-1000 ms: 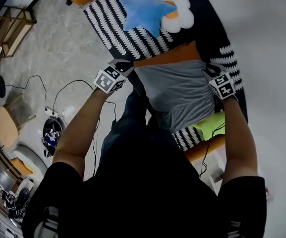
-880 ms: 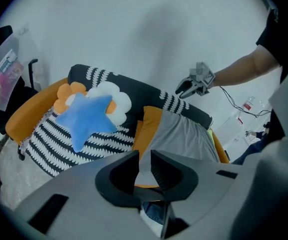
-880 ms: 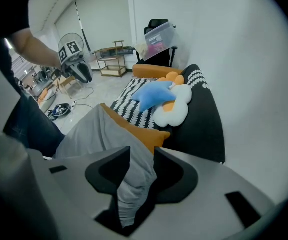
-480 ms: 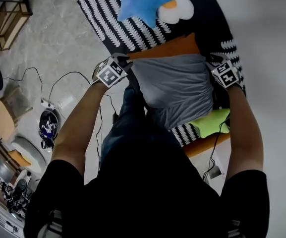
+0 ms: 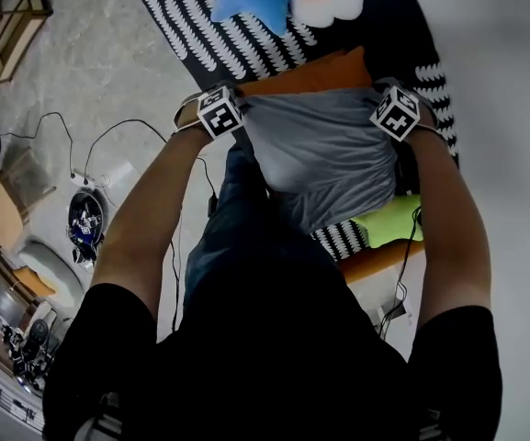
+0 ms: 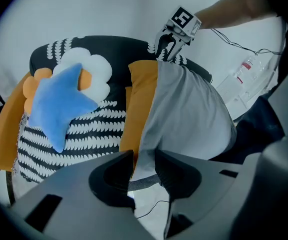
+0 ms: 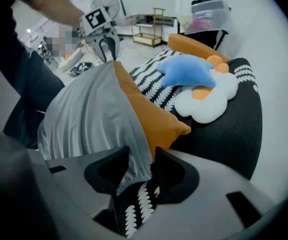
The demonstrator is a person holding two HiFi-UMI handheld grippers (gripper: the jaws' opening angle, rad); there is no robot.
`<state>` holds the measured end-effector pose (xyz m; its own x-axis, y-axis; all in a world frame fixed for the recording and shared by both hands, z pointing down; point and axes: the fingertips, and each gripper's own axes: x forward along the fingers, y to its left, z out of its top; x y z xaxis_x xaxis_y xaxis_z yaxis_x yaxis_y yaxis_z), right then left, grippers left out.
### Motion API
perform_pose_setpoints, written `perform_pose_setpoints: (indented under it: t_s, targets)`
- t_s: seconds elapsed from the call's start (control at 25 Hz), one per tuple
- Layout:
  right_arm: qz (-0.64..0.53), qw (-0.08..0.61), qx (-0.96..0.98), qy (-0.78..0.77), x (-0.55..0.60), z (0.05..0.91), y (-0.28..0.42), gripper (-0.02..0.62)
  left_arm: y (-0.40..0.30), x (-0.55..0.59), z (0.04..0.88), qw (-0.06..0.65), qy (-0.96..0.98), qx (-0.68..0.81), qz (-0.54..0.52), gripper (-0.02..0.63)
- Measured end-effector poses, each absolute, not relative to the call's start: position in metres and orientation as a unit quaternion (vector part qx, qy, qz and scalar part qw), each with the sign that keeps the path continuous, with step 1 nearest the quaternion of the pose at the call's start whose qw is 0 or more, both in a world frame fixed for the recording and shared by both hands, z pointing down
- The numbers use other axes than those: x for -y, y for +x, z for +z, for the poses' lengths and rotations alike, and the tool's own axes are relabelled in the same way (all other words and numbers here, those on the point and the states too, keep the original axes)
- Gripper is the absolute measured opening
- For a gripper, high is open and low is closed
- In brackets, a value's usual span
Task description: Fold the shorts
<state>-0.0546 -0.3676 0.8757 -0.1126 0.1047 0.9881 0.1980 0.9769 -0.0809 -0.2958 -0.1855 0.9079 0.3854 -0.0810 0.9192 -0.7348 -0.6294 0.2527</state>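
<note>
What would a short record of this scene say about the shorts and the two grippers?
Garment: grey shorts, top edge along an orange cushion
Left gripper: jaws just opening, shorts corner loose between them
Right gripper: jaws just eased wider, gripping the other corner
Nearby: blue star pillow, white flower pillow
Seat: black-and-white patterned cover
</note>
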Motion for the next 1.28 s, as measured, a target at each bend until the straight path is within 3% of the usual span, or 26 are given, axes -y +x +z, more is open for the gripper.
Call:
perform_pose_setpoints:
  t_s: [0.28, 0.44, 0.52, 0.8, 1.28]
  targets:
    - [-0.081, 0.679, 0.718, -0.132, 0.363, 0.895, -0.055, 0.110, -0.292, 0.186, 0.917, 0.343, 0.763, 0.246, 0.489, 0.132]
    - [-0.086, 0.679, 0.720, -0.113, 0.360, 0.895, -0.055, 0.011, -0.292, 0.185, 0.914, 0.355, 0.761, 0.251, 0.481, 0.058]
    - [-0.083, 0.677, 0.724, -0.099, 0.358, 0.892, -0.054, 0.008, -0.297, 0.187, 0.909, 0.355, 0.759, 0.265, 0.477, 0.025]
    - [-0.079, 0.666, 0.739, -0.065, 0.356, 0.864, -0.040, 0.008, -0.293, 0.176, 0.886, 0.372, 0.762, 0.280, 0.450, 0.021]
    - [-0.104, 0.639, 0.761, -0.031, 0.335, 0.802, 0.023, 0.008, -0.232, 0.149, 0.818, 0.332, 0.781, 0.273, 0.453, 0.020]
